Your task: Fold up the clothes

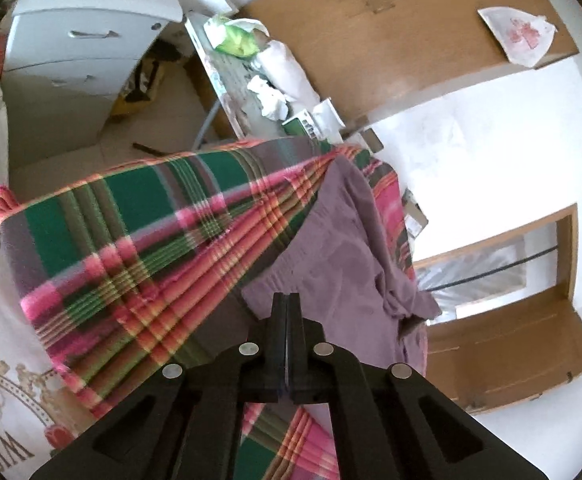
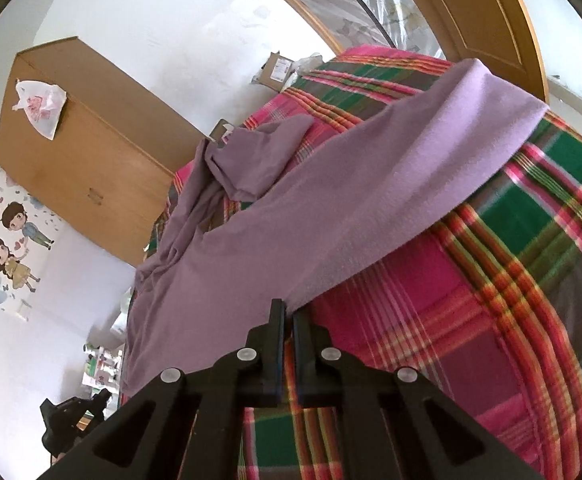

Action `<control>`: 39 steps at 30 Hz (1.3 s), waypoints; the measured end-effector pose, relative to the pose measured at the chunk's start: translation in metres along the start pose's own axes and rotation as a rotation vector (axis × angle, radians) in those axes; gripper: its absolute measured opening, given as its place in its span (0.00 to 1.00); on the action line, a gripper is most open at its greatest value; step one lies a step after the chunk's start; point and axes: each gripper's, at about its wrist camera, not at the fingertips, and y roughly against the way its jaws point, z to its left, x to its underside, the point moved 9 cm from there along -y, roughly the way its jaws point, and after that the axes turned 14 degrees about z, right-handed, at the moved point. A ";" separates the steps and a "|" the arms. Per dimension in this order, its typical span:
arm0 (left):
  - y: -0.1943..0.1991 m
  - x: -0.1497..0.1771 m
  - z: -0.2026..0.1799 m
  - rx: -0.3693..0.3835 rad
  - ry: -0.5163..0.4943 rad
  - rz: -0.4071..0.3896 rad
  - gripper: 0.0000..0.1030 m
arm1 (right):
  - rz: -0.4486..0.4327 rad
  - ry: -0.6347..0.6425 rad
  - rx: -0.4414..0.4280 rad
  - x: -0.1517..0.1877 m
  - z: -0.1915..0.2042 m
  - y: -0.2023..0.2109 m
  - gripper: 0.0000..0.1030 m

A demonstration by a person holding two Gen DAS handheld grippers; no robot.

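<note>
A purple garment [image 1: 343,248] lies spread over a bed covered by a pink, green and orange plaid blanket [image 1: 139,216]. In the left wrist view my left gripper [image 1: 287,304] is shut, its tips pinching the garment's near edge. In the right wrist view the same purple garment [image 2: 331,208] stretches from lower left to upper right, with a bunched, crumpled part [image 2: 247,152] at its far side. My right gripper [image 2: 285,314] is shut on the near hem of that cloth, above the plaid blanket [image 2: 491,300]. A dark shape [image 2: 67,416] at the lower left may be the other gripper.
A wooden wardrobe [image 2: 83,152] with a plastic bag [image 2: 39,108] on top stands past the bed. A grey drawer cabinet [image 1: 75,60] and a cluttered shelf [image 1: 259,76] sit across the floor. A wooden door [image 1: 507,344] and a cardboard box [image 2: 277,68] are near the bed.
</note>
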 end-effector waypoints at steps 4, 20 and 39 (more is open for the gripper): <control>-0.011 0.006 0.002 -0.016 -0.011 0.055 0.02 | 0.005 -0.018 0.000 0.002 -0.007 -0.004 0.03; -0.042 0.002 -0.004 -0.072 0.017 0.112 0.41 | 0.036 -0.054 -0.014 0.004 -0.018 -0.015 0.04; -0.001 0.005 -0.024 0.054 -0.032 0.012 0.07 | -0.035 -0.004 -0.011 0.008 -0.002 0.012 0.03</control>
